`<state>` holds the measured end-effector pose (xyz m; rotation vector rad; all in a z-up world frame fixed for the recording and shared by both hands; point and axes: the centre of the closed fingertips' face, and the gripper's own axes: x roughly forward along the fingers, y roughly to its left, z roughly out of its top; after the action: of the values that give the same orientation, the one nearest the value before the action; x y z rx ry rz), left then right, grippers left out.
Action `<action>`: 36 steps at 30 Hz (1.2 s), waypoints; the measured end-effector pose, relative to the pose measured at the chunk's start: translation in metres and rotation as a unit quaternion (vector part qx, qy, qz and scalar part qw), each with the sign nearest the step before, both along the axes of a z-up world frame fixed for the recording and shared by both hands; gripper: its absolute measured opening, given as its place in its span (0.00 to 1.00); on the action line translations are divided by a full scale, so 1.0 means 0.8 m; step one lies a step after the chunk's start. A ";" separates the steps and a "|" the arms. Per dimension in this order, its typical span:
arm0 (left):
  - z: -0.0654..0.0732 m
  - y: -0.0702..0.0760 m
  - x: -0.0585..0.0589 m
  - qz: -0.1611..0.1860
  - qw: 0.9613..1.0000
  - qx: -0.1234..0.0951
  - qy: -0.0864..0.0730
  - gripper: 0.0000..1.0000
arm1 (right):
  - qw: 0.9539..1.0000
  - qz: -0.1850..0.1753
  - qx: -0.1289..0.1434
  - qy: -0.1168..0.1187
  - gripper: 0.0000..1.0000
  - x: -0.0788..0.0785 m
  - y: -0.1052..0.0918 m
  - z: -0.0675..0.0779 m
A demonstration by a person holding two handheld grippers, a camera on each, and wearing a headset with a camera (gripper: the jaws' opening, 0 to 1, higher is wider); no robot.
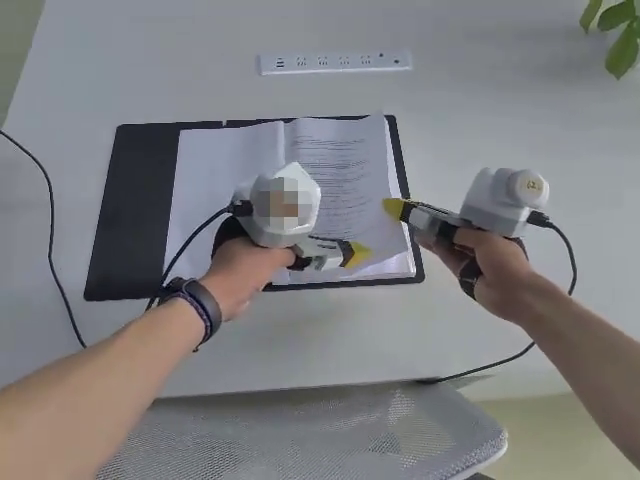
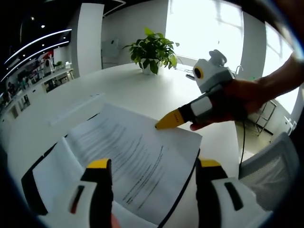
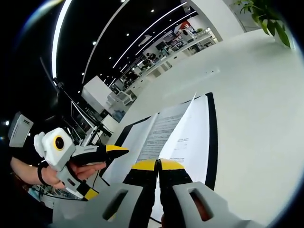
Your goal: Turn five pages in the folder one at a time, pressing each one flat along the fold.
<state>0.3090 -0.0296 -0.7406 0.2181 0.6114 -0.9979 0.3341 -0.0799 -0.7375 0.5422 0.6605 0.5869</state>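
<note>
In the head view, a black open folder (image 1: 130, 220) lies flat on the white table (image 1: 500, 90). Its printed white page (image 1: 340, 160) is raised along the right side. The right gripper (image 1: 393, 208) meets that page's outer edge, and the left gripper (image 1: 352, 255) hangs over the folder's near edge.

In the left gripper view, its yellow-tipped jaws stand wide apart above the sheet.

In the right gripper view, the jaws are pressed together, pinching the page's edge.

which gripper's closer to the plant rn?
Right. The right gripper, shut on the page at the folder's right edge, is on the plant's side. The left gripper, open, sits at the folder's near edge, farther away.
</note>
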 end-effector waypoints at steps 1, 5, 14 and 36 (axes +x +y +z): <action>0.003 0.004 -0.001 0.001 1.000 0.001 -0.003 0.71 | 1.000 -0.001 -0.001 -0.001 0.00 0.001 0.002 0.002; 0.007 0.018 0.000 0.005 1.000 -0.002 -0.004 0.72 | 1.000 0.001 0.001 -0.009 0.00 0.004 0.012 0.013; 0.013 0.063 0.005 0.024 1.000 -0.001 -0.007 0.73 | 0.999 0.026 0.000 -0.031 0.00 0.010 0.042 0.038; 0.044 0.180 -0.007 0.097 0.995 -0.010 -0.020 0.78 | 0.993 0.094 0.012 -0.069 0.00 0.014 0.126 0.079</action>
<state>0.3036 0.1143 -0.7056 0.1566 0.5739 -0.8108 0.3455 0.0209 -0.6741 0.4594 0.5779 0.8037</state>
